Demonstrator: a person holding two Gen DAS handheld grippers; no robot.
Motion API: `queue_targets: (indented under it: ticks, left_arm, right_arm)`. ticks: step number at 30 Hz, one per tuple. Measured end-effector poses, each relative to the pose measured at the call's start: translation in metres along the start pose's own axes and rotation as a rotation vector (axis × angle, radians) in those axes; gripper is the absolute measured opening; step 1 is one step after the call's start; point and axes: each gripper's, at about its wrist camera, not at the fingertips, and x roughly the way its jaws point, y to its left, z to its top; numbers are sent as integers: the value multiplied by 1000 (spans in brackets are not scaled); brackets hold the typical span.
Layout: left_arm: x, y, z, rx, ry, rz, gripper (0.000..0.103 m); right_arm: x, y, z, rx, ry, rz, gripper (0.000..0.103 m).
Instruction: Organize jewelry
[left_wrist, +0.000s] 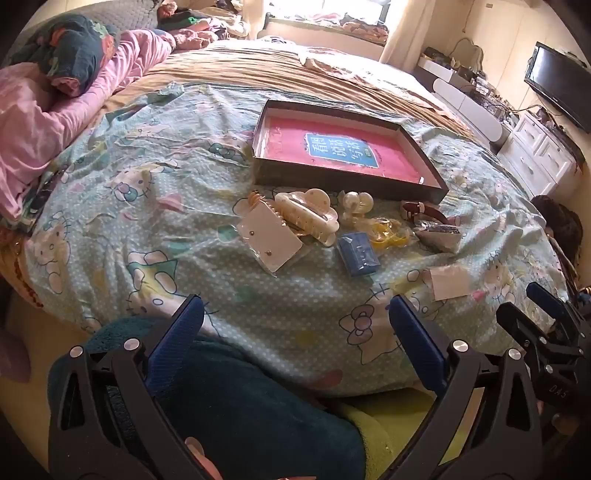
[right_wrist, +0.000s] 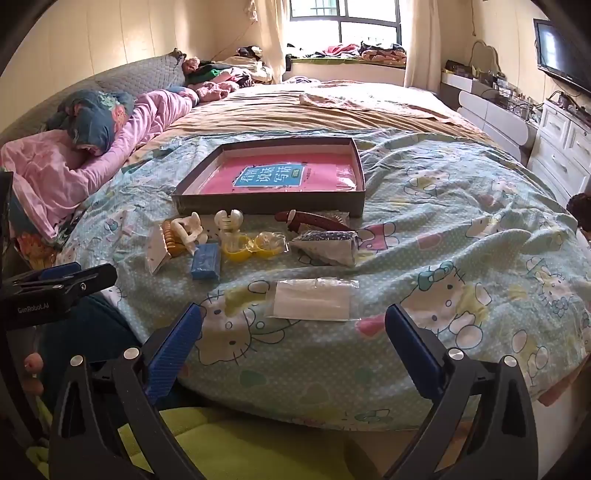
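Note:
A shallow grey box (left_wrist: 347, 188) (right_wrist: 273, 205) with a pink book inside lies on the patterned bed cover. In front of it are spread a cream hair claw (left_wrist: 308, 214) (right_wrist: 188, 229), a small blue box (left_wrist: 357, 253) (right_wrist: 205, 262), yellow pieces (left_wrist: 388, 230) (right_wrist: 251, 247), a brown clip (left_wrist: 423, 212) (right_wrist: 310, 220), a dark beaded packet (left_wrist: 437, 234) (right_wrist: 328, 242) and white cards in clear bags (left_wrist: 267, 236) (right_wrist: 314, 299). My left gripper (left_wrist: 295, 317) and right gripper (right_wrist: 293, 325) hover open at the bed's near edge, nothing between their fingers.
Pink bedding and a floral pillow (right_wrist: 94, 118) lie at the left. White drawers (right_wrist: 565, 147) and a wall television (right_wrist: 561, 55) stand at the right. A person's dark hair (left_wrist: 557, 221) shows at the right bed edge. Teal and yellow-green cloth (left_wrist: 240, 406) lies below the grippers.

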Motion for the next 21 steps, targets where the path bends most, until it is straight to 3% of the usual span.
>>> queue_targets:
  ticks: [21]
  left_arm:
    - [-9, 4, 0, 3, -20, 16, 94]
  right_arm:
    - [-8, -3, 2, -5, -26, 1, 99]
